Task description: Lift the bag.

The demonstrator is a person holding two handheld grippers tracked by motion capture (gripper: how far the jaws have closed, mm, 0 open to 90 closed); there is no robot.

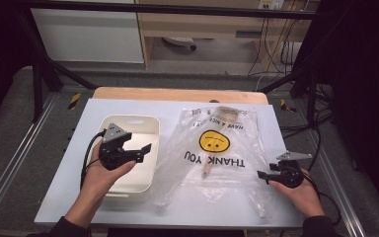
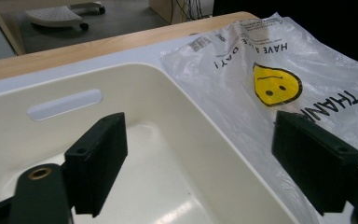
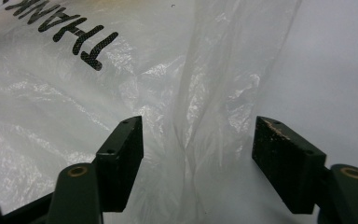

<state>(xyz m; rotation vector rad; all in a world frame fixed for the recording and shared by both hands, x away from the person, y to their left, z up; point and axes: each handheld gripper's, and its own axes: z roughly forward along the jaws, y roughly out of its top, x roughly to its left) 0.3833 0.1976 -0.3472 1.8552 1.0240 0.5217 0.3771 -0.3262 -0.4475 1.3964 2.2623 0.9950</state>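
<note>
A clear plastic bag (image 1: 217, 148) printed with a yellow smiley and "THANK YOU" lies flat on the pale table top (image 1: 64, 168). A long wooden utensil (image 1: 211, 163) shows through it. Left of the bag stands an empty cream tub (image 1: 128, 118). My left gripper (image 1: 145, 150) hovers over the tub, jaws open and bare; in the left gripper view (image 2: 200, 158) it straddles the tub's wall (image 2: 177, 121) beside the bag (image 2: 261, 70). My right gripper (image 1: 262, 175) sits at the bag's right edge. It stands open (image 3: 198, 149), with a crumpled strip of the bag (image 3: 205, 93) between the pads, untouched.
The pale sheet rests on a wooden table whose far edge (image 1: 177, 94) shows behind it. Black frame bars (image 1: 44, 64) and cables (image 1: 276, 54) surround the table. A rolling chair base (image 2: 60, 16) stands on the floor beyond.
</note>
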